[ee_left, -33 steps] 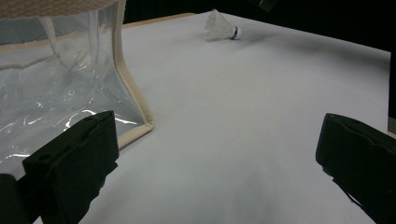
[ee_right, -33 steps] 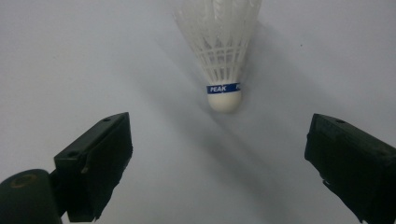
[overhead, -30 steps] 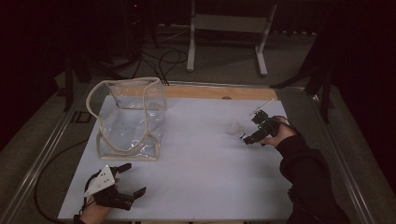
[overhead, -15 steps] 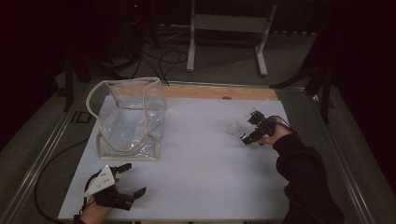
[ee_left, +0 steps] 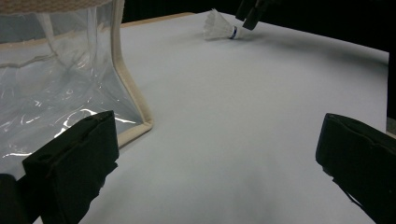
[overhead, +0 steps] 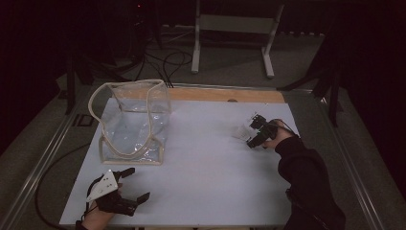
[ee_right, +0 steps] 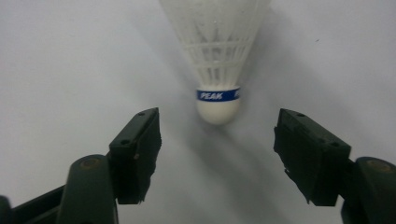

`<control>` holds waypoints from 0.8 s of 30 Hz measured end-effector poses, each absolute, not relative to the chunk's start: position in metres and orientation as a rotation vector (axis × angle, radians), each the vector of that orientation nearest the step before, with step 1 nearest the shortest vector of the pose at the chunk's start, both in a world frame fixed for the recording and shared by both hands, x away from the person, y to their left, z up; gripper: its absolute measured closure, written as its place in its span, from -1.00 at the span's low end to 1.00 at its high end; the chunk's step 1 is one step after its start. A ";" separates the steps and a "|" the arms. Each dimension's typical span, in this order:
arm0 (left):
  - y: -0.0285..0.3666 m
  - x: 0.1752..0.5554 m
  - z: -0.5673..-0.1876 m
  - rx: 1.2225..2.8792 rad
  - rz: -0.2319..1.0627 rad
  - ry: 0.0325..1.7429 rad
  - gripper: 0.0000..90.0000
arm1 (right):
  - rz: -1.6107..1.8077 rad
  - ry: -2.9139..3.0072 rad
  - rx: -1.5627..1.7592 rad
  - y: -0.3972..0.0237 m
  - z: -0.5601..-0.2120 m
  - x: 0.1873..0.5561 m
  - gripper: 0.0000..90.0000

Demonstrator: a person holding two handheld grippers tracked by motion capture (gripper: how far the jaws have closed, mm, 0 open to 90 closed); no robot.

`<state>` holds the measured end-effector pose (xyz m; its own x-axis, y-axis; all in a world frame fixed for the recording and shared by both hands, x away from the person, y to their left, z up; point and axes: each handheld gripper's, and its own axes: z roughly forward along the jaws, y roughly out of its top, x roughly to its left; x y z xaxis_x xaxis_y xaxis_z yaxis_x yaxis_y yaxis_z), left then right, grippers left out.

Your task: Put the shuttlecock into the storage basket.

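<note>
Since a second ago, my right tongs (ee_right: 217, 158) have been narrowing toward the shuttlecock (ee_right: 215, 56) lying untouched on the surface (overhead: 206, 158), nothing pinched yet; left tongs (ee_left: 219, 158) spread, idle beside clear bag (overhead: 131, 120); pickup pending.

In the right gripper view, the upper edge is cutting off the feather skirt of the shuttlecock (ee_right: 217, 60), so its wide end is staying out of sight. The printed word on its blue band is also running around the side, so its end is hidden.

In the high view, the shuttlecock (overhead: 242, 132) is appearing too small to tell its parts.

In the left gripper view, the picture's edges are cutting the clear bag (ee_left: 56, 88) at the top and left, and the right gripper (ee_left: 250, 14) is being cut at the top.
</note>
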<state>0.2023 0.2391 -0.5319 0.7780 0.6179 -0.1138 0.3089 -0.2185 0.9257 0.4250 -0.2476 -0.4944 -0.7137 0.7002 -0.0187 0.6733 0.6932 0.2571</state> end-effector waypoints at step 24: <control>0.239 0.202 -0.532 1.820 0.329 0.714 -0.99 | 0.284 2.795 1.127 -0.239 -0.517 0.436 0.13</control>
<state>0.2022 0.2386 -0.5325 0.7799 0.6148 -0.1169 0.3111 -0.2189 0.9248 0.4362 -0.2392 -0.5167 -0.7172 0.6960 -0.0360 0.6745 0.7062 0.2154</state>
